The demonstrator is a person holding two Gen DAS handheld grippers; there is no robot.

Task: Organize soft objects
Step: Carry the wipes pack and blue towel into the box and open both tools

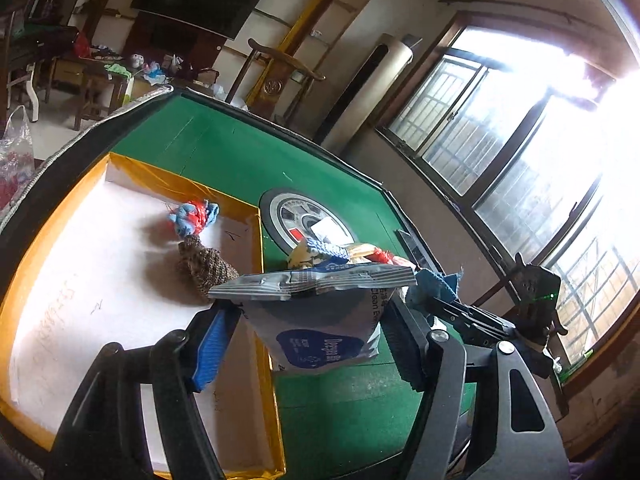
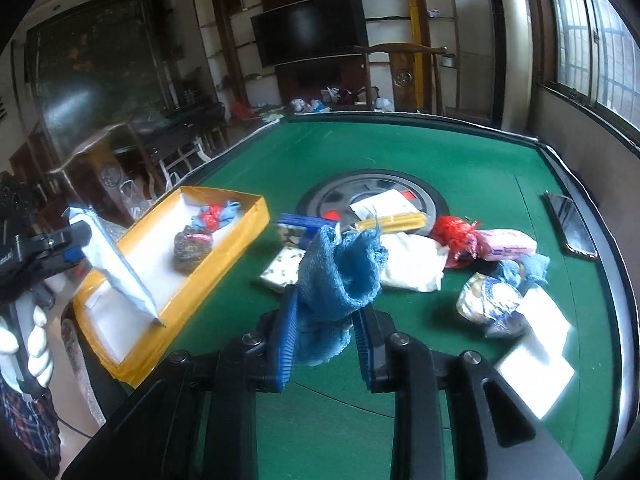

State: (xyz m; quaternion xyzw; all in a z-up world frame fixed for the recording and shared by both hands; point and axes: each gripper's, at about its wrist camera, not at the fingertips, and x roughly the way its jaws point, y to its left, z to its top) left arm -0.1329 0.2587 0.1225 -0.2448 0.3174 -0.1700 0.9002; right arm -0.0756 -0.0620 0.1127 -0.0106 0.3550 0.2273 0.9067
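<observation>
My left gripper [image 1: 310, 306] is shut on a grey and blue wipes packet [image 1: 320, 324], held in the air at the right edge of a yellow-rimmed box [image 1: 269, 384]. A brown knitted scrubber [image 1: 204, 266] and a blue-and-red scrub ball [image 1: 194, 214] lie in the box. My right gripper [image 2: 328, 306] is shut on a crumpled blue knitted cloth [image 2: 340, 276], lifted above the green table [image 2: 400, 152]. The right wrist view shows the left gripper [image 2: 60, 246] at the far left with the packet [image 2: 116, 268] over the box [image 2: 240, 236].
Loose on the felt are a white cloth [image 2: 412, 268], a red mesh ball [image 2: 456, 232], a pink packet [image 2: 506, 244], a yellow strip [image 2: 392, 222], another blue cloth [image 2: 528, 266], a plastic bag [image 2: 488, 300] and white sheets [image 2: 536, 352]. A phone [image 2: 568, 224] lies near the right edge.
</observation>
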